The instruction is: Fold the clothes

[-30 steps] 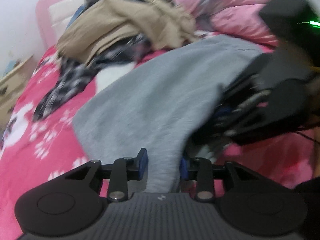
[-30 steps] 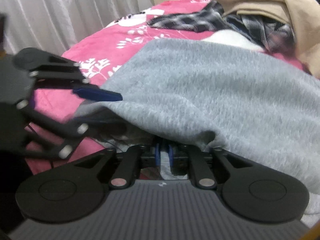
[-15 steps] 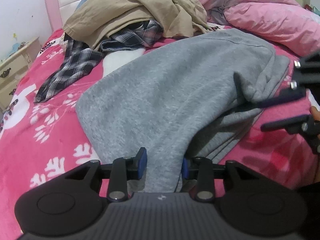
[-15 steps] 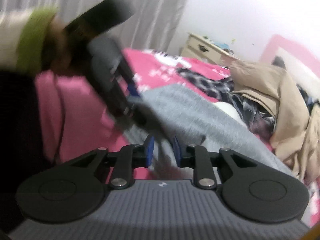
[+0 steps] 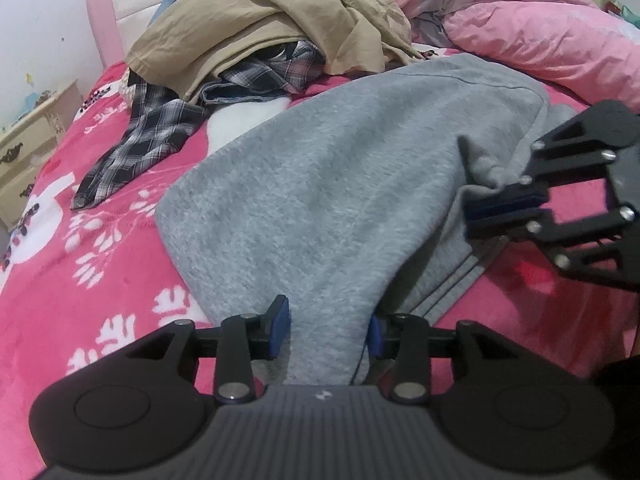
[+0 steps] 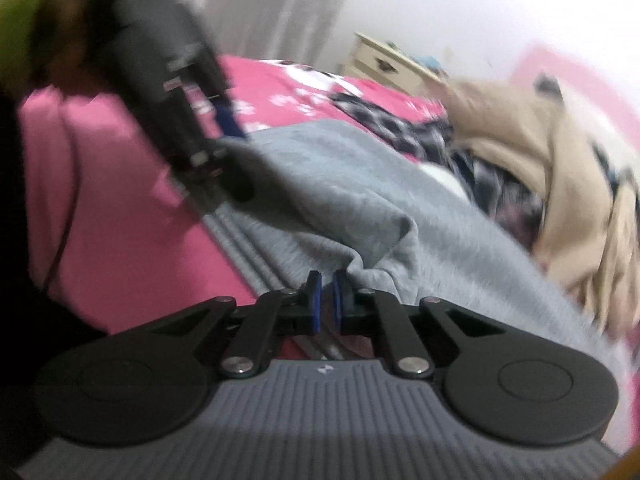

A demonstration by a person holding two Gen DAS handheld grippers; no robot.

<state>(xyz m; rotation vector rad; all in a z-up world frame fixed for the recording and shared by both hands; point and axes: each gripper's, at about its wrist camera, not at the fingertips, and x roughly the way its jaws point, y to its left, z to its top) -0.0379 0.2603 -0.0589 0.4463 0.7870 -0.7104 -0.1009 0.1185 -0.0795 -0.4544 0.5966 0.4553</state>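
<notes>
A grey sweatshirt (image 5: 340,168) lies spread over the pink bedspread (image 5: 80,272), with its ribbed hem towards me. My left gripper (image 5: 326,332) is shut on a thick fold of it at the near edge, the cloth filling the gap between the blue pads. Off to the right, my right gripper (image 5: 500,210) pinches a peaked bit of the sweatshirt's side edge. The right wrist view is blurred; there my right gripper (image 6: 326,300) has its pads nearly together on the grey sweatshirt (image 6: 340,184), and the left gripper (image 6: 232,140) holds the far corner.
A heap of beige clothes (image 5: 272,28) and a plaid shirt (image 5: 152,140) lie behind the sweatshirt. A pink duvet (image 5: 540,32) fills the back right. A cream nightstand (image 5: 28,152) stands left of the bed. A person's green sleeve (image 6: 24,20) is at upper left.
My right gripper swung away from the left one to the sweatshirt's right side and closed on its edge. The left gripper kept its hold and barely moved.
</notes>
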